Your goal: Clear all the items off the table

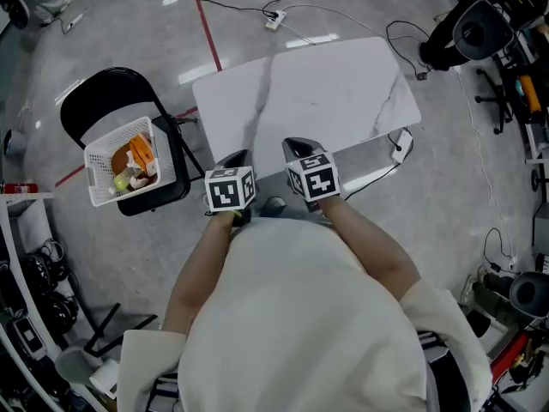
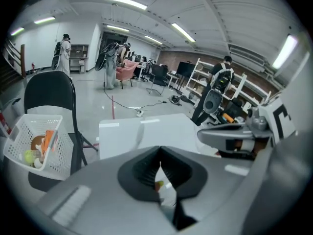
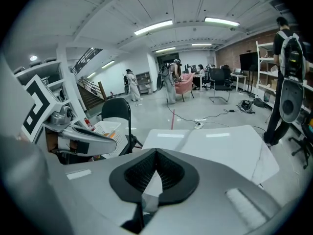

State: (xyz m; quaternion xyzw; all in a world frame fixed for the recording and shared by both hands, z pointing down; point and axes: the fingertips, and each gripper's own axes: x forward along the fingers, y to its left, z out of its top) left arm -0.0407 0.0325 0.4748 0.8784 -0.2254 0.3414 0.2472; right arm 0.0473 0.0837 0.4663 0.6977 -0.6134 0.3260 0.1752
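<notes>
A: Entry one, white marble-patterned rectangular table (image 1: pixel 343 93)?
B: Bare top, nothing visible on it in any view. Clearing apparently complete.
A: Task's items?
B: Gathered in white plastic mesh basket (image 1: pixel 99 166), at nine o'clock of the table, resting on black folding chair (image 1: pixel 94 101). Orange piece (image 1: pixel 141 151) and yellow-green ball (image 1: pixel 120 181) among the contents. Rest too small to name.
A: Left gripper (image 1: pixel 236 160)?
B: Jaws pressed together, nothing between them. Held at the table's six o'clock edge, close to the body.
A: Right gripper (image 1: pixel 296 148)?
B: Same: jaws closed tight, empty, just beside the left one.
A: Hazards?
B: Basket seated askew, apparently overhanging the chair seat on its nine o'clock side. Likely to tip and spill if knocked by a gripper or a leg. White cable (image 1: pixel 399 148) hanging at the table's four o'clock corner, dark cables (image 1: pixel 257 7) across grey floor (image 1: pixel 103 24) at twelve o'clock. Risk of a snag or trip when stepping around.
</notes>
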